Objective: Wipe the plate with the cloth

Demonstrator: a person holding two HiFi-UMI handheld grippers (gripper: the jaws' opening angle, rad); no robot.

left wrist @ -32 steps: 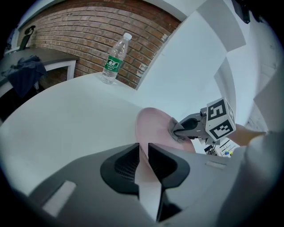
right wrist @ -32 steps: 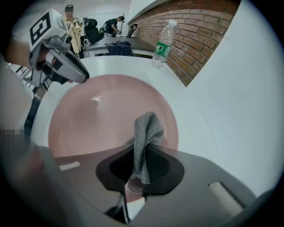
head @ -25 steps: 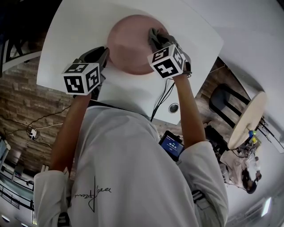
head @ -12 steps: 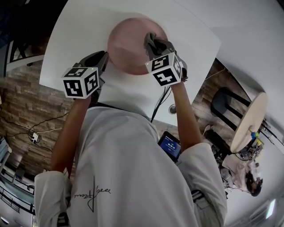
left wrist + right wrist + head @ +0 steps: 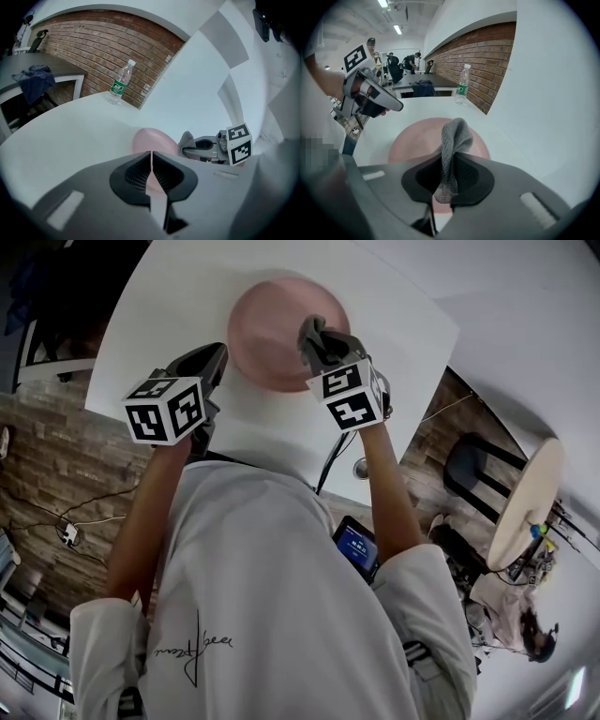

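A pink plate (image 5: 281,329) lies on the white table (image 5: 187,296). My right gripper (image 5: 315,334) hovers over the plate's right part, shut on a grey cloth (image 5: 453,145) that sticks up in a fold between its pads, above the plate (image 5: 412,138). My left gripper (image 5: 216,357) hangs over the table just left of the plate, not touching it. Its jaws have just been closing and now meet with nothing between them (image 5: 151,159). From the left gripper view the plate (image 5: 152,139) lies ahead with the right gripper (image 5: 206,149) over it.
A water bottle (image 5: 119,83) stands at the table's far edge by a brick wall. A dark table with a blue cloth (image 5: 36,79) is beyond. A black cable (image 5: 337,451) hangs off the near edge. A round table (image 5: 525,498) and a chair (image 5: 473,460) stand lower right.
Both grippers have drifted a little left and risen. The right one, still holding the cloth, now sits further over the plate. The left gripper has drawn back from the plate's rim.
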